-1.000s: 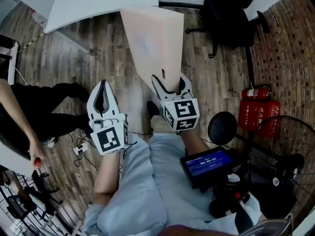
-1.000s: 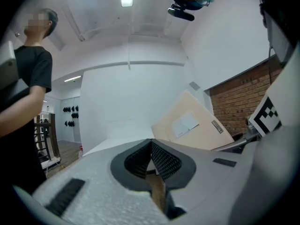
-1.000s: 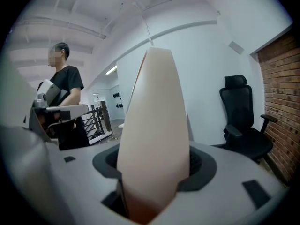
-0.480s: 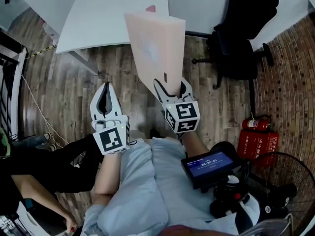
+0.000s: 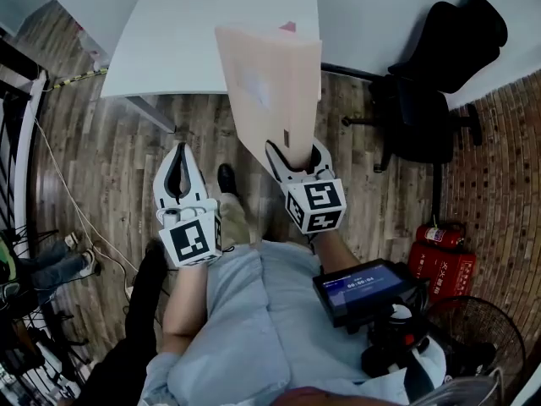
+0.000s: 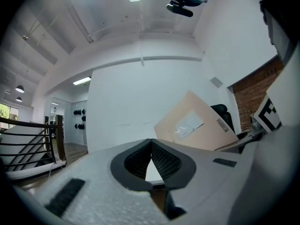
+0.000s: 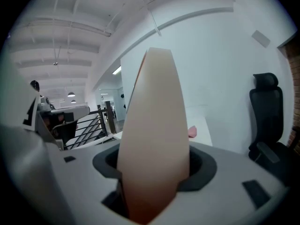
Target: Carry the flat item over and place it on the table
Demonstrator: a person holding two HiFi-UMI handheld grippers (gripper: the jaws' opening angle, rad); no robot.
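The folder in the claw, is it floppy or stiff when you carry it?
Probably fairly stiff: the folder sticks straight out of the right gripper, pinched only near one corner, without drooping. Likely light too, since that single pinch holds it.

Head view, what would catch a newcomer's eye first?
A big beige folder stands up from the right claw, which grips its lower corner, mid-frame. Beyond it, at the top, is a white table. The left claw, lower left, is shut and empty.
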